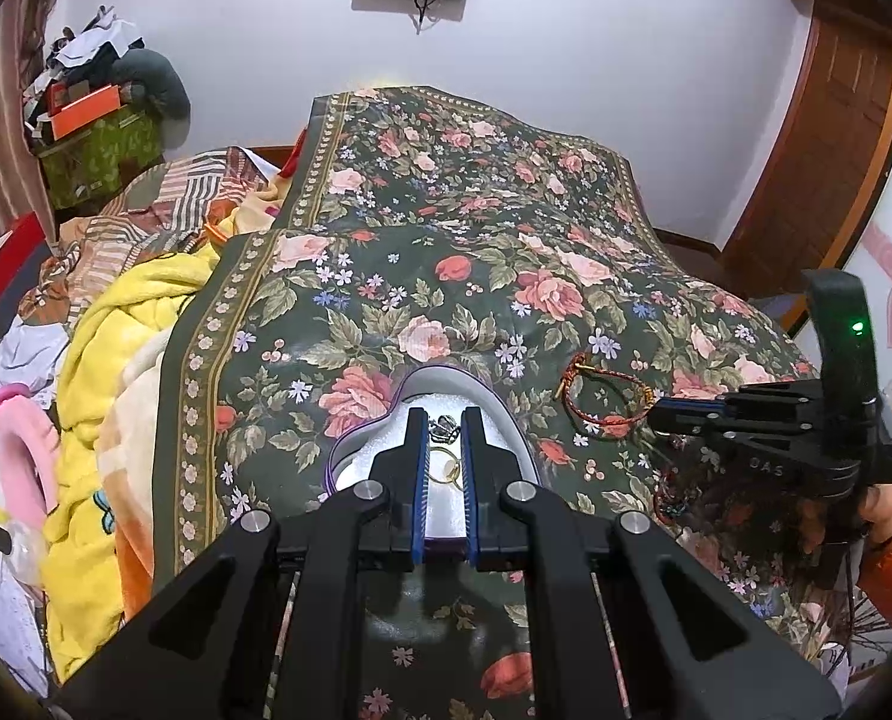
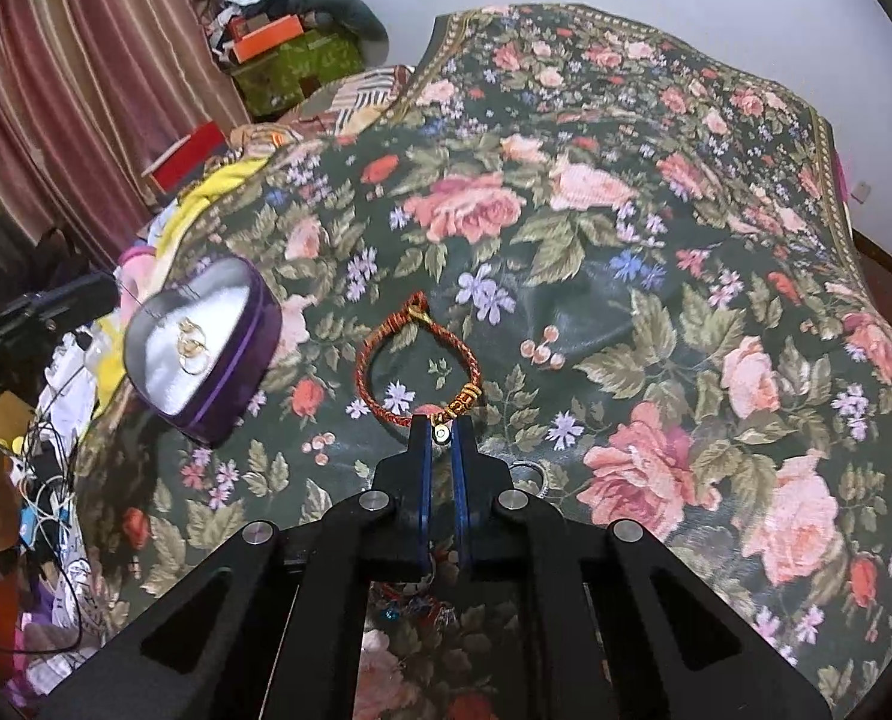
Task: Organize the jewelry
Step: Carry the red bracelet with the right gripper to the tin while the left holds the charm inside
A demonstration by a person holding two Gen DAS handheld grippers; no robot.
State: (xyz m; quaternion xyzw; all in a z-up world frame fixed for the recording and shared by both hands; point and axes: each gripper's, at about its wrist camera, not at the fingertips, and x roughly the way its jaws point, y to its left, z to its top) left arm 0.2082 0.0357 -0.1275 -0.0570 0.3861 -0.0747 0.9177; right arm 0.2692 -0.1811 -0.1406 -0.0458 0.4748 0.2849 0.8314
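A purple heart-shaped jewelry box (image 2: 248, 354) with a white lining lies open on the floral cloth (image 2: 565, 240); gold rings (image 2: 192, 343) lie inside it. In the left wrist view my left gripper (image 1: 444, 420) hovers over the box (image 1: 505, 420), fingers slightly apart, a dark charm (image 1: 444, 427) hanging between the tips above the rings (image 1: 446, 471). A red braided bracelet (image 2: 386, 354) with gold beads lies right of the box. My right gripper (image 2: 440, 429) is shut on its gold-beaded end; it also shows in the left wrist view (image 1: 661, 408), touching the bracelet (image 1: 601, 396).
More tangled bracelets (image 2: 410, 597) lie under my right gripper. A small metal ring (image 2: 529, 471) lies just right of it. Yellow and pink blankets (image 1: 116, 372) are heaped left of the cloth, with boxes (image 1: 95, 138) and a curtain (image 2: 86, 90) beyond.
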